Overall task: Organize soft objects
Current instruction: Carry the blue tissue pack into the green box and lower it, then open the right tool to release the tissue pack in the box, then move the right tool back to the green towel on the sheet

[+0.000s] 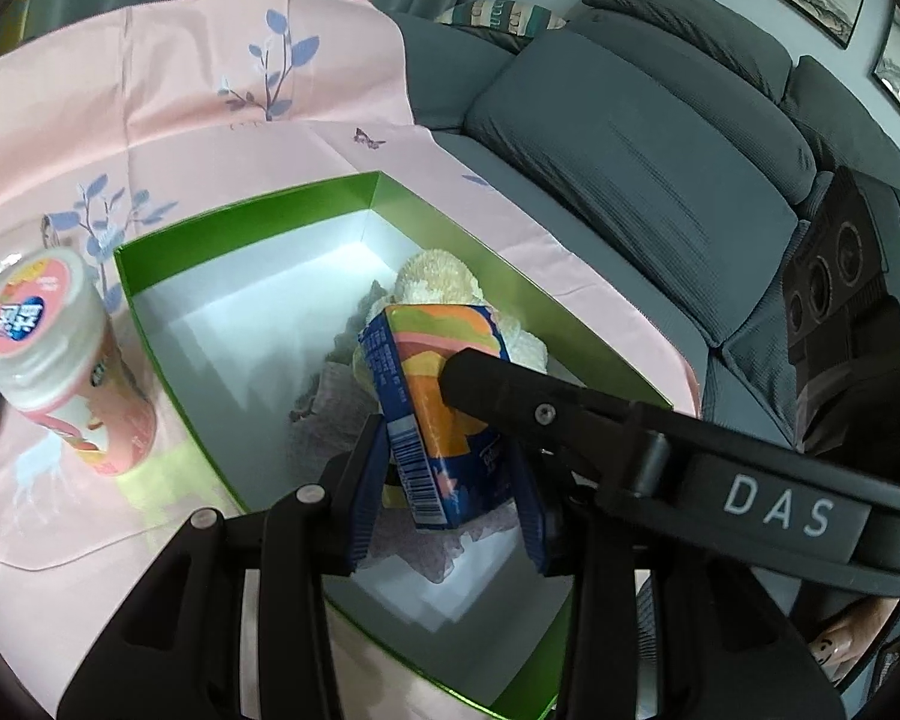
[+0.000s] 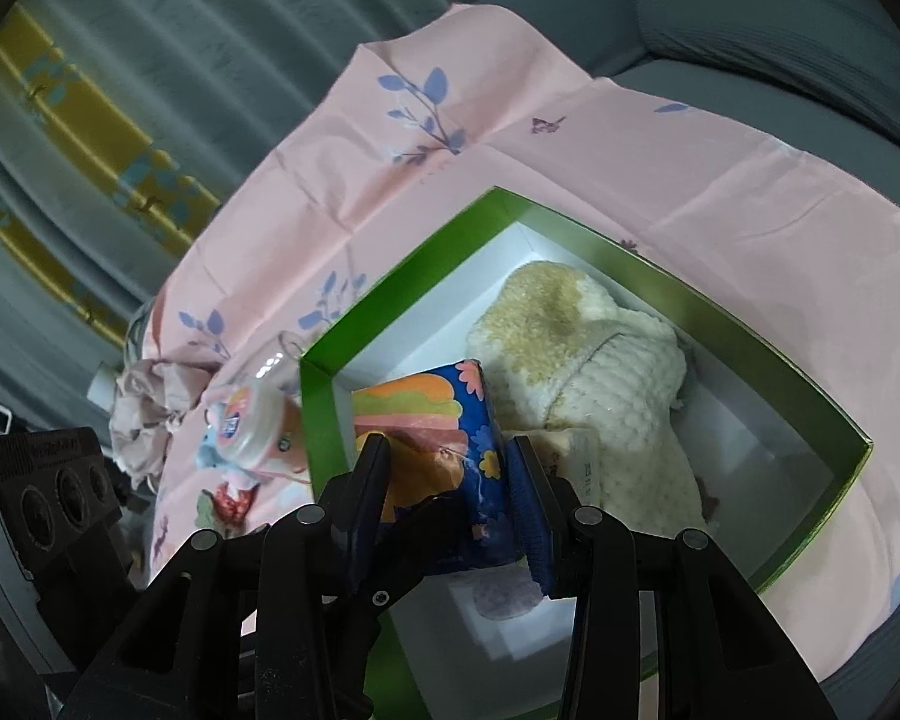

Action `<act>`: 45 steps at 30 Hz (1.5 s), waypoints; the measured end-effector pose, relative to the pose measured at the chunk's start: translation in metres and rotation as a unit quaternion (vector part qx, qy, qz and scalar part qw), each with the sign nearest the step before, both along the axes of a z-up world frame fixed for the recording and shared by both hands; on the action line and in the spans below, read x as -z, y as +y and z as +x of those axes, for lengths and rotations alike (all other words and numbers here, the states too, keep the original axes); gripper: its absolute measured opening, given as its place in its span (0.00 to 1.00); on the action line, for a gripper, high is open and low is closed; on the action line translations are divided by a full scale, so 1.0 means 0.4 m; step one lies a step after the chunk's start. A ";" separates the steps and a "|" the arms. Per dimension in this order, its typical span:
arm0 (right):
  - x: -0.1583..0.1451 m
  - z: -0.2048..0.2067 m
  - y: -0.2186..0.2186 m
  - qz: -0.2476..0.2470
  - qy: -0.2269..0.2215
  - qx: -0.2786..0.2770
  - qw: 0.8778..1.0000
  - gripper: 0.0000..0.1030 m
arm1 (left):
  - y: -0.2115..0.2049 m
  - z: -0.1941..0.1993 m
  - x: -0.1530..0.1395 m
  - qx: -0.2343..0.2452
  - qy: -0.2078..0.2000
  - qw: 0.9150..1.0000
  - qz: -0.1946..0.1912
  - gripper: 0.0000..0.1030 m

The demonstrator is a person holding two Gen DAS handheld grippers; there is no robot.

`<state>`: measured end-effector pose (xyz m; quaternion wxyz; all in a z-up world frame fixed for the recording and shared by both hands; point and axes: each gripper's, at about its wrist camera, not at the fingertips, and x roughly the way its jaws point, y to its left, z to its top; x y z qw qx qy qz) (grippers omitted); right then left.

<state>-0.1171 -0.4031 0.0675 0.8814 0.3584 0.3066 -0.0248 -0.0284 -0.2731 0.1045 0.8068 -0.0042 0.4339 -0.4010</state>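
A blue tissue pack (image 1: 432,414) with an orange and green pattern is held over the green box (image 1: 240,210). Both grippers are shut on the pack: my left gripper (image 1: 444,498) on one end, my right gripper (image 2: 450,510) on the other (image 2: 444,438). The right gripper's arm (image 1: 630,438) crosses the left wrist view. Inside the white-lined box (image 2: 780,354) lie a cream fluffy plush (image 2: 588,372), also seen in the left wrist view (image 1: 444,282), and a pale lilac lacy cloth (image 1: 330,408).
A pink-lidded bottle (image 1: 60,360) lies on the pink floral cloth (image 1: 210,108) left of the box. A crumpled beige cloth (image 2: 144,402) lies beyond the bottle (image 2: 252,426). A grey sofa (image 1: 630,150) runs along the right.
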 end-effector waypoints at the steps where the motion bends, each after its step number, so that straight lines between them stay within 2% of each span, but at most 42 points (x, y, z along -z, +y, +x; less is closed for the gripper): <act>1: 0.002 0.000 -0.002 0.000 0.002 0.002 1.000 0.42 | -0.002 0.002 0.003 0.000 0.005 1.000 0.000 0.37; 5: 0.015 0.013 -0.005 0.010 0.012 0.002 1.000 0.42 | -0.003 0.010 0.015 -0.007 0.020 1.000 0.010 0.38; 13: 0.007 0.022 0.008 0.015 -0.005 0.000 1.000 0.42 | 0.020 0.014 0.001 -0.039 0.001 0.999 0.024 0.38; 16: -0.001 0.011 0.005 0.014 -0.018 0.005 1.000 0.42 | 0.030 0.013 -0.010 -0.049 -0.002 0.999 0.023 0.49; 18: -0.007 0.002 0.001 0.017 -0.026 0.009 0.999 0.42 | 0.039 0.010 -0.019 -0.052 -0.007 0.998 0.018 0.62; 24: -0.034 -0.010 0.006 0.002 -0.031 0.026 0.999 0.42 | 0.070 -0.004 -0.048 -0.057 -0.010 0.998 0.004 0.80; 29: -0.071 -0.034 0.022 -0.026 -0.045 0.047 0.998 0.72 | 0.113 -0.011 -0.076 -0.063 -0.003 0.998 -0.020 0.87; 31: -0.083 -0.041 0.028 -0.032 -0.052 0.049 0.997 0.81 | 0.129 -0.013 -0.086 -0.066 0.002 0.998 -0.024 0.89; 32: -0.093 -0.045 0.035 -0.038 -0.056 0.050 0.996 0.85 | 0.140 -0.014 -0.092 -0.070 0.001 0.997 -0.027 0.94; 34: -0.108 -0.049 0.048 -0.052 -0.061 0.052 0.995 0.89 | 0.162 -0.022 -0.106 -0.080 -0.008 0.996 -0.035 0.98; 37: -0.122 -0.051 0.063 -0.060 -0.068 0.058 0.994 0.96 | 0.200 -0.031 -0.127 -0.097 -0.024 0.994 -0.041 0.99; 45: -0.161 -0.044 0.126 -0.093 -0.083 0.044 0.991 0.96 | 0.320 -0.043 -0.158 -0.154 -0.048 0.986 -0.042 0.99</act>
